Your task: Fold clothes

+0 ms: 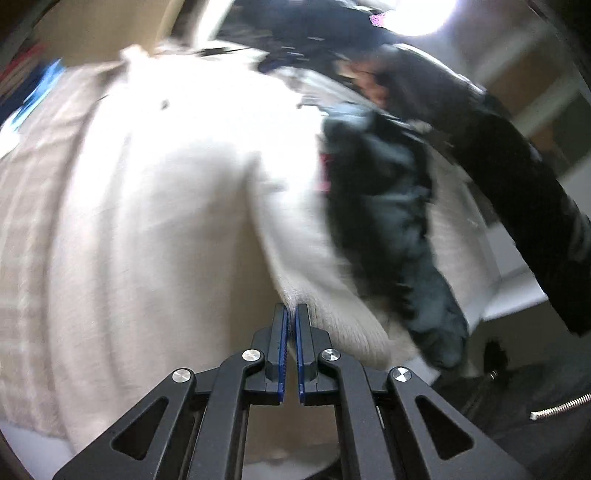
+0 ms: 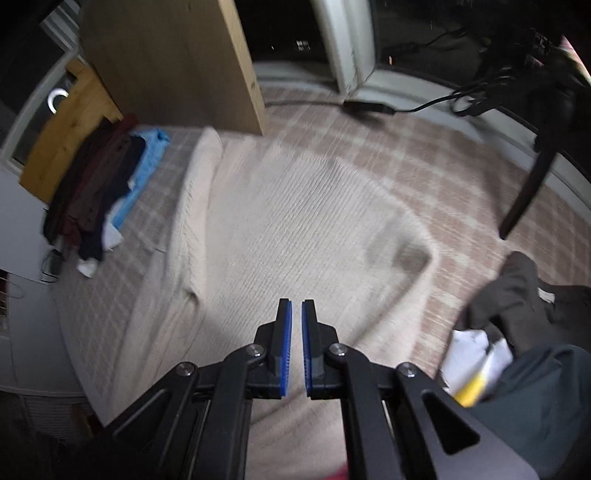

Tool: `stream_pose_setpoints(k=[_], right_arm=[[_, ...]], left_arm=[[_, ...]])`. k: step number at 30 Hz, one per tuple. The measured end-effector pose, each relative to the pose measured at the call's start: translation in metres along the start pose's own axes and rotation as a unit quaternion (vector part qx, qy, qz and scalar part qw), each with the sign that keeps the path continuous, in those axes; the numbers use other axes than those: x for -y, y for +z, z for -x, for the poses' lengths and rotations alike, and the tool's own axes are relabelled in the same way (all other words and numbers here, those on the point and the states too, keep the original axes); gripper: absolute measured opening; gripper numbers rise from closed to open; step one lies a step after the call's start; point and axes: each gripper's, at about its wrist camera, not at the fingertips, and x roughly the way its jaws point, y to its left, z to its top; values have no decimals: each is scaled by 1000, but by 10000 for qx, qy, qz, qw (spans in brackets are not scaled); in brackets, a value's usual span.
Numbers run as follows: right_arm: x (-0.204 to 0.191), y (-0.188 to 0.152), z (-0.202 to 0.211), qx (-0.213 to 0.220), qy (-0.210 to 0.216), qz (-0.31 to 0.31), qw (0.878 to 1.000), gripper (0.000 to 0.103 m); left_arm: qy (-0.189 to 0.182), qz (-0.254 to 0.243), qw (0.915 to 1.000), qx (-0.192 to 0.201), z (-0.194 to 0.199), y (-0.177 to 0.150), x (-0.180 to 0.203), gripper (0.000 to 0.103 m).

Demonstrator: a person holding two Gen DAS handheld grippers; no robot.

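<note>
- I can read no text, label, brand, number or sign in either of my wrist views.
- My left view is heavily blurred; the cream sweater (image 1: 166,206) that fills it carries no lettering I can make out.
- A small pink-purple patch (image 1: 377,19) at the top of that view may be printed, but it is too smeared to read.
- In my right view the white paper (image 2: 476,350) at the right edge shows no legible writing.
- The pile of dark and blue clothes (image 2: 99,192) at the left shows no tag or logo I can read.
</note>
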Motion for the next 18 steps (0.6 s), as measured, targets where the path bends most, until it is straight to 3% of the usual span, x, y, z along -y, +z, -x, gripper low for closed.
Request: stream_pose_setpoints(k=[1,3,5,8,12,15,17,18], right_arm=[[-2,-2,-4,-89,-116,52,9999,10],[-2,-9,-6,-330,-249,126,9991,30],[5,-12,-5,-419,-390,119,9983,41],[20,-12,-1,-407,-784,12,9961,41],[30,-10,-17,-601,-809,-282,9945,41],[37,-8,-29,-745,-833,-484,9926,41],[33,-11,-38,-829,-951,-331,9915,41],[31,-12,-43,-862,-1014,-247,9908,35]], left_arm=[[-65,51,10000,-35,-1,-2,-3,3],[-167,31,9998,-124,-4,-6,-3,4],[-253,-85,9994,-234,-8,-10,3,4],[-383,-205,9984,-364,-15,-16,12,9],[-209,-372,9983,-407,-23,-18,18,10],[-129,-353,9982,-474,-32,-21,16,25],[-96,-361,9981,-496,-38,-23,14,26],[-54,-399,9980,-489,-41,-23,14,26]])
